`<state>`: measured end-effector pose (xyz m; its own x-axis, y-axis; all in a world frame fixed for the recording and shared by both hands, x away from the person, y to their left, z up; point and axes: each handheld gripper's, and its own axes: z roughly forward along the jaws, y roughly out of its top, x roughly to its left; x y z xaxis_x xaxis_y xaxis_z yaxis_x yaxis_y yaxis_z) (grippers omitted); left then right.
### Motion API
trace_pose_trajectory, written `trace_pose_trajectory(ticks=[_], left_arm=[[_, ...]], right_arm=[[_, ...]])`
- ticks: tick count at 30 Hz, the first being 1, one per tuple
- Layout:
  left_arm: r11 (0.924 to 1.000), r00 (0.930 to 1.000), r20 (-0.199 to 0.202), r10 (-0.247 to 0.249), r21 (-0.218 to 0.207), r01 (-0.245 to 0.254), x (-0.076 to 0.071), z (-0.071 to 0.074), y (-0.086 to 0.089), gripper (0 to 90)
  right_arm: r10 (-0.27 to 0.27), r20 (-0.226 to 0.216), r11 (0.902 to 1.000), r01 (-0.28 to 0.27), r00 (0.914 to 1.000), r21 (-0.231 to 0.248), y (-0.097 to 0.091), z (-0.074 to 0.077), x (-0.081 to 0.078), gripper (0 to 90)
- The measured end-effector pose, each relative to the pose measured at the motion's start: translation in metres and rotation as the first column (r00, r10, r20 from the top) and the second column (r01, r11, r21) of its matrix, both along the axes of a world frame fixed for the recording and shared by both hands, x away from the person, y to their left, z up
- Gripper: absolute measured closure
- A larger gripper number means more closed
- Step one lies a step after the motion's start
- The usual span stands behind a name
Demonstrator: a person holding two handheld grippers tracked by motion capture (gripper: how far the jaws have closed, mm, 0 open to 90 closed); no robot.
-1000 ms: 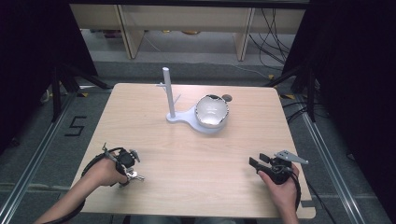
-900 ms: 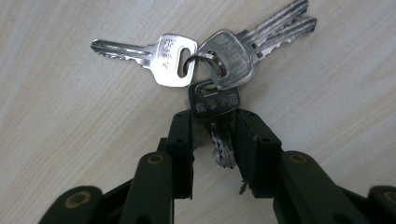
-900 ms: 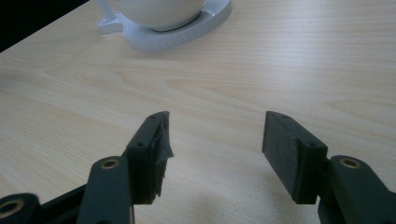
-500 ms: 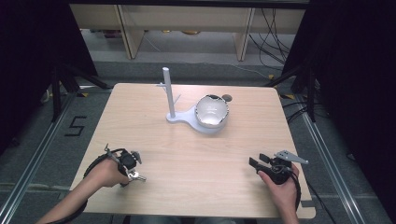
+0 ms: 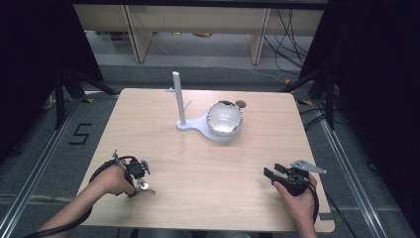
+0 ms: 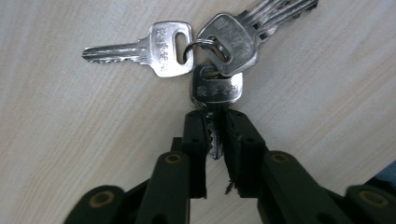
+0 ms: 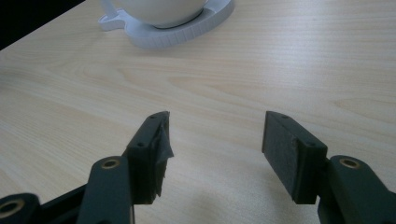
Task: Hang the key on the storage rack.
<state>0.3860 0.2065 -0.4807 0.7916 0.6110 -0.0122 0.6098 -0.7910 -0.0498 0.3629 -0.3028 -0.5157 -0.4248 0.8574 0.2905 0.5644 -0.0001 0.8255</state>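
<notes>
While the left gripper (image 6: 215, 135) has its fingers clamped on one key's blade, the bunch of keys (image 6: 205, 51) lies on the table (image 5: 208, 163) near its front-left edge; nothing has visibly moved over the last second, so I'd judge the grasp settled, lift not yet begun; right gripper (image 7: 215, 149) idle, fingers wide apart, empty; stand (image 5: 182, 106) and bowl (image 5: 224, 119) well apart; key heads carry stamped characters, unreadable.

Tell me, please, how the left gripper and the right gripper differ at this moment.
The left gripper is shut on a key of the key bunch; the right gripper stands open and holds nothing. The left points down at the table; the right points along it. Both have black jaws.
</notes>
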Motion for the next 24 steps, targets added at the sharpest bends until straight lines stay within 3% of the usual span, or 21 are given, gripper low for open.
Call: trace_pose_trajectory(ticks=[2,4,7,8,9,10,13,15,20,21,22,24], left_arm=[[1.0,0.9999,-0.004,-0.009,0.003,0.009,0.002,0.0,0.0,73.4],[0.9997,0.9998,-0.006,-0.019,0.012,0.019,0.002,0.0,-0.001,72.1],[0.9983,0.9988,-0.013,-0.048,0.032,0.048,0.003,0.0,-0.005,71.2],[0.998,0.9985,-0.014,-0.053,0.034,0.053,0.003,-0.001,-0.006,72.0],[0.9972,0.9977,-0.026,-0.062,0.04,0.063,0.004,0.0,-0.007,73.3],[0.9967,0.997,-0.039,-0.066,0.043,0.068,0.004,0.0,-0.008,75.7],[0.9958,0.9963,-0.031,-0.081,0.04,0.082,0.003,0.0,-0.008,79.0],[0.9955,0.9958,-0.002,-0.091,0.027,0.091,0.001,0.0,-0.005,79.7],[0.9961,0.9967,0.045,-0.068,-0.054,0.07,-0.004,0.0,0.007,80.7],[0.9956,0.9963,0.046,-0.072,-0.056,0.075,-0.005,0.001,0.008,81.0],[0.9952,0.9957,0.062,-0.069,-0.064,0.073,-0.007,0.0,0.009,81.1],[0.9956,0.9951,0.058,-0.08,-0.044,0.083,-0.008,0.001,0.007,81.1]], right_arm=[[0.008,0.023,0.9995,-0.008,0.9997,-0.03,-0.002,-0.001,0.002,42.5],[0.003,0.001,1.0,-0.003,1.0,-0.006,0.0,0.0,0.001,42.5],[0.009,0.03,0.9993,-0.008,0.9995,-0.036,-0.002,-0.001,0.002,42.6],[-0.004,-0.003,1.0,0.004,1.0,-0.002,0.001,0.0,0.0,42.6],[0.008,0.021,0.9995,-0.008,0.9997,-0.031,-0.002,-0.001,0.002,42.6],[0.01,0.02,0.9995,-0.009,0.9998,-0.03,-0.002,-0.001,0.002,42.6],[0.008,0.025,0.9996,-0.008,0.9997,-0.028,-0.002,-0.001,0.002,42.4],[0.012,0.021,0.9996,-0.011,0.9997,-0.025,-0.002,-0.001,0.002,42.4],[0.026,0.0,0.9997,-0.026,0.9997,-0.004,0.0,-0.001,0.002,42.4],[0.027,0.007,0.9995,-0.026,0.9996,-0.018,-0.001,-0.001,0.002,42.4],[0.012,-0.009,0.9999,-0.012,0.9999,-0.001,0.001,-0.001,0.0,42.4],[0.014,-0.018,0.9999,-0.014,0.9997,0.008,0.002,0.0,0.0,42.4]])
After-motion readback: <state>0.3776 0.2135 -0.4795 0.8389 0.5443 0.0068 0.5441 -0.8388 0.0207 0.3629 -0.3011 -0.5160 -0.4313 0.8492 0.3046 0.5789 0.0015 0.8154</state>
